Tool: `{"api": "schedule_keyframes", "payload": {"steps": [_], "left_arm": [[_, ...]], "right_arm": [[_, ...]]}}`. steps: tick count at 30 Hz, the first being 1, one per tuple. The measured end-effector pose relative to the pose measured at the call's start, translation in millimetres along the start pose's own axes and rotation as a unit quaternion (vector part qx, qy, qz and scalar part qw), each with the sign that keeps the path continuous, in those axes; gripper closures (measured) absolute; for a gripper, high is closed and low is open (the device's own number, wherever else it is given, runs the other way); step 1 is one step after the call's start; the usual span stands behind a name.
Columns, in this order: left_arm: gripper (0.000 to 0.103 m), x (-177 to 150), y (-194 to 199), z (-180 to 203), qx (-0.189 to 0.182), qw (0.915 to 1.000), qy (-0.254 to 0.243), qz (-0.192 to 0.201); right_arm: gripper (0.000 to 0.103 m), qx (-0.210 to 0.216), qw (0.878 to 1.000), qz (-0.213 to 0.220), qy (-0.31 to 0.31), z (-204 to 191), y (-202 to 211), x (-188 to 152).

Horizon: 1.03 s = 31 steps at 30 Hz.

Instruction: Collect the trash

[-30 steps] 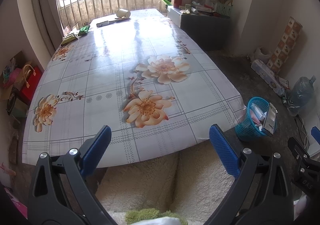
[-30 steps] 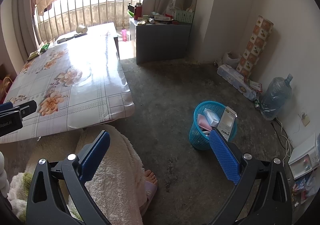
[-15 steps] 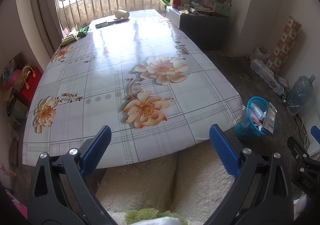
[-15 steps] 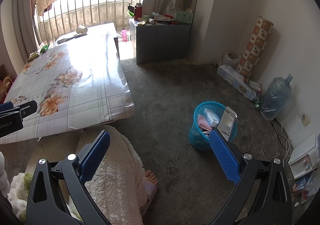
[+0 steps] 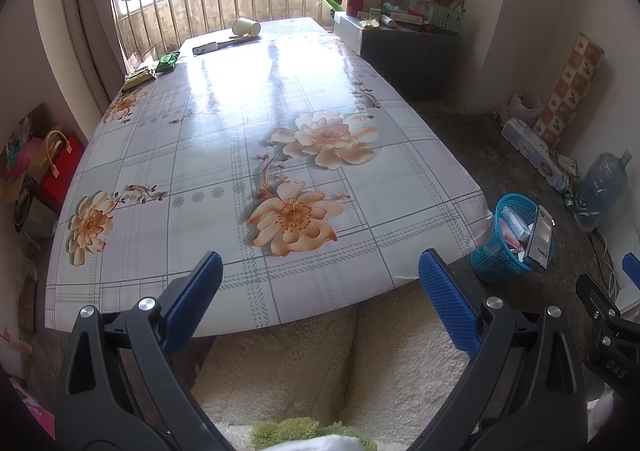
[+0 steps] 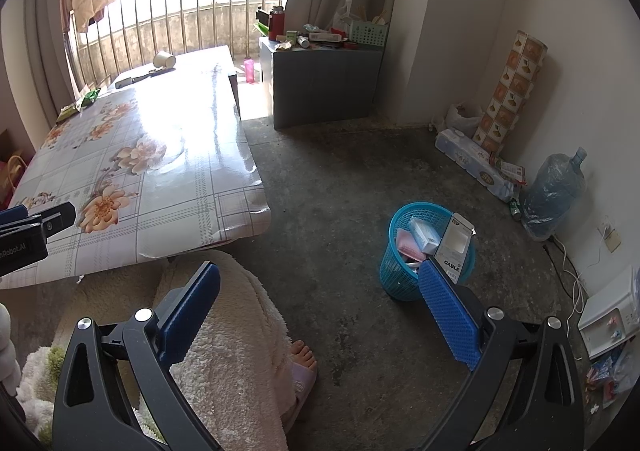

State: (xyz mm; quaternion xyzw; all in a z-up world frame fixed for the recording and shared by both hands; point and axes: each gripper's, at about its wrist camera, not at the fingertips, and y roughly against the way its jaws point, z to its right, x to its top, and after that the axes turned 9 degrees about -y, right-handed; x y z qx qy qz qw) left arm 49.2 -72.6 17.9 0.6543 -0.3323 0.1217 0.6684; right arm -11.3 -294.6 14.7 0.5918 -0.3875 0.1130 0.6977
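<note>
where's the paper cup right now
The paper cup lies tipped on the table's far end by the window railing, in both views, next to a dark flat tool.

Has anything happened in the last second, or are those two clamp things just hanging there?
Nothing visibly changed. The left gripper and right gripper both hang open and empty, and the blue basket with the cable box sits where it was on the floor.

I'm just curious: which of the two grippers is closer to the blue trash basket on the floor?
Right. The right gripper hangs beside the blue trash basket; the left gripper is farther, over the table edge.
</note>
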Motion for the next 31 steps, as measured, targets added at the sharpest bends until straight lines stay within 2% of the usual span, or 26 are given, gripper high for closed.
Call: {"api": "schedule_keyframes", "payload": {"steps": [31], "left_arm": [[0.009,-1.6,-1.0,-3.2,0.002,1.0,0.001,0.0]], "right_arm": [[0.007,0.002,1.0,0.0,-0.002,-4.1,0.6,-2.3]]}}
